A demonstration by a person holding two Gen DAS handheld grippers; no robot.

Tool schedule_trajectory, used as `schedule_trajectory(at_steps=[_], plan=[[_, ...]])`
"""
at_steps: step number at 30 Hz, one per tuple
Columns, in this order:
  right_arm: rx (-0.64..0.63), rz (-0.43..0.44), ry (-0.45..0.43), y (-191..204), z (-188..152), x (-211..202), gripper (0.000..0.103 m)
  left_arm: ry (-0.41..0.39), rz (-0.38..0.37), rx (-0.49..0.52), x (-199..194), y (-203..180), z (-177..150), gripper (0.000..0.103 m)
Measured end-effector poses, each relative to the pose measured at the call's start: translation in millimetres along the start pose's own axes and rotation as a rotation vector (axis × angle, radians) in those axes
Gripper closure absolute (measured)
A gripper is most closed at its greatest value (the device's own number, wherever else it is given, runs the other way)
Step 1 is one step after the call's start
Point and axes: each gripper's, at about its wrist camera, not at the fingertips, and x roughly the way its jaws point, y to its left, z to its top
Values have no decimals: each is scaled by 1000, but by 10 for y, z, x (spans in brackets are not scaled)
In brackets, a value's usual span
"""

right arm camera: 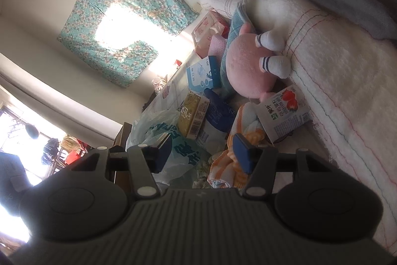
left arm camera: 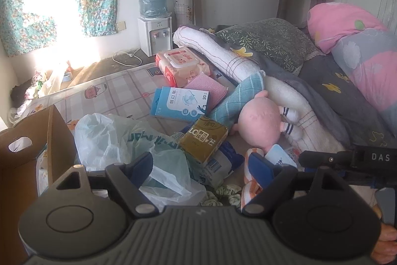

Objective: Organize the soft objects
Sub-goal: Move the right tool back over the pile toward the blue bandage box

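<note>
Both the left tool [left arm camera: 202,171] and right tool [right arm camera: 203,153] hang spread and empty over the bed's near edge, where the limp orange-striped towel [right arm camera: 233,165] lies crumpled: light, floppy, best pinched at a raised fold.

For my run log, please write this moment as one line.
left gripper: open, empty | right gripper: open, empty | pink plush: untouched on bed

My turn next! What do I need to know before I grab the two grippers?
Left gripper: open, empty, over the plastic bag.
Right gripper: open, empty, near the orange striped cloth.
The pink plush toy lies against the white blanket. The teal cloth is beside it.
The cardboard box stands at the left.
Nothing looks sorted; everything soft is still left.
</note>
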Motion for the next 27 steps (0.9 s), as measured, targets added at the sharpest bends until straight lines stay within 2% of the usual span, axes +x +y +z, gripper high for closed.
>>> schedule_trajectory(at_steps=[5,13,16,20,21,27], plan=[[-67,18,7,239,332,137,49,3,4,-43,168,147,270,17],[-244,-12,46,767,1071,662,49,71,-19,-216,742,446,683,19],[-292,-22,101,892,1412,1075,51,152,-40,-256,1093,520,808,21],[-280,-59,209,885,1798,1781,62,292,-57,-343,1623,666,886,36],[-273,-71,234,872,1857,1946,66,323,-63,-370,1741,708,895,37],[-263,-116,363,718,2022,2777,74,438,-95,-469,2318,871,871,41]])
